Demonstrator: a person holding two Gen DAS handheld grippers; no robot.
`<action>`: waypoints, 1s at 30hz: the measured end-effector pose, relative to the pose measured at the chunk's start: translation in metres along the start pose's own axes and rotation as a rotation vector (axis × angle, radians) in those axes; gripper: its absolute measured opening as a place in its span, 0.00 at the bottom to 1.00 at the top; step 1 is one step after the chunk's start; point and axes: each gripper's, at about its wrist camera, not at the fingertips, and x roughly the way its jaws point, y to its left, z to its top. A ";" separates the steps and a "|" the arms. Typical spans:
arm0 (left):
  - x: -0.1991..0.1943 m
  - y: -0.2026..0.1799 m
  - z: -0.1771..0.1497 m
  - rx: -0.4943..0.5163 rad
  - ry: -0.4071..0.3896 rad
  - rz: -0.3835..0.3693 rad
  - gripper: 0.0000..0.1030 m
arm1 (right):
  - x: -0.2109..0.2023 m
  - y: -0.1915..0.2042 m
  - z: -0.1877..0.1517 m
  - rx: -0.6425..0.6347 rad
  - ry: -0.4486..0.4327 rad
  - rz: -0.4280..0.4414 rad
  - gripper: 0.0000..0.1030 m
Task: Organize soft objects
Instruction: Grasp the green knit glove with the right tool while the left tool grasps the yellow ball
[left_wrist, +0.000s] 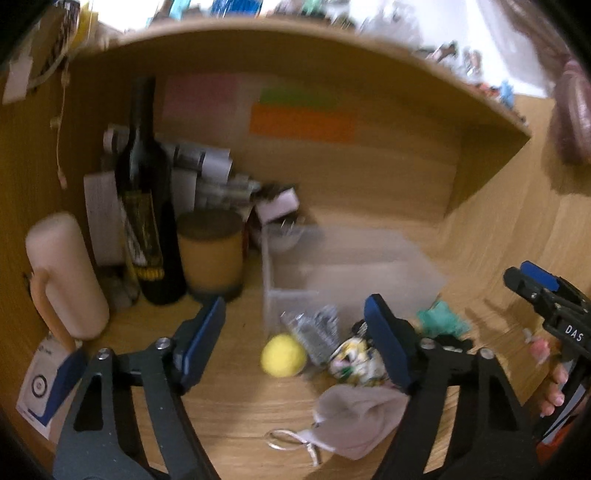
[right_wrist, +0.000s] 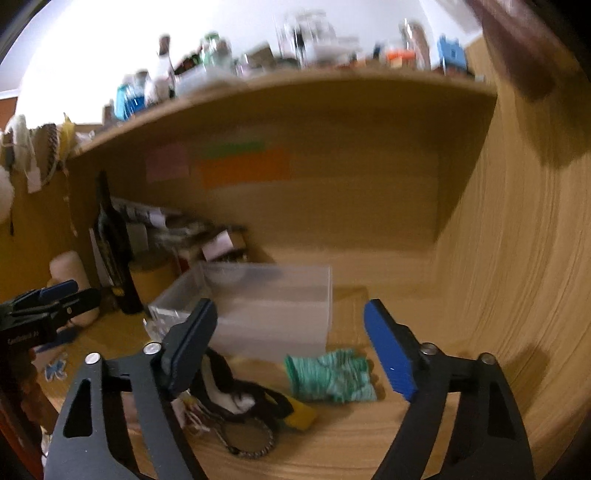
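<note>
Soft objects lie on a wooden desk in front of a clear plastic bin (left_wrist: 343, 266), which also shows in the right wrist view (right_wrist: 273, 314). A yellow ball (left_wrist: 283, 355), a patterned cloth (left_wrist: 356, 360), a beige pouch (left_wrist: 354, 417) and a green knitted cloth (left_wrist: 441, 319) lie there. My left gripper (left_wrist: 295, 321) is open and empty, above the ball. My right gripper (right_wrist: 291, 325) is open and empty, above the green cloth (right_wrist: 330, 374) and a black-and-white item (right_wrist: 232, 391); it shows at the right of the left wrist view (left_wrist: 535, 280).
A dark wine bottle (left_wrist: 147, 206), a cork-lidded jar (left_wrist: 212, 254), a pale pink cylinder (left_wrist: 64, 277) and papers crowd the back left corner. A crinkled silver wrapper (left_wrist: 316, 328) lies by the bin. A shelf (right_wrist: 295, 92) hangs overhead. A wooden wall (right_wrist: 517, 258) stands on the right.
</note>
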 end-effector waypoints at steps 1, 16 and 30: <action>0.006 0.003 -0.003 -0.004 0.021 0.002 0.69 | 0.006 -0.002 -0.003 0.002 0.024 -0.002 0.72; 0.092 0.023 -0.035 -0.021 0.340 -0.025 0.60 | 0.082 -0.055 -0.037 0.026 0.391 -0.028 0.57; 0.108 0.021 -0.046 -0.003 0.378 -0.051 0.41 | 0.115 -0.056 -0.048 0.007 0.504 0.020 0.29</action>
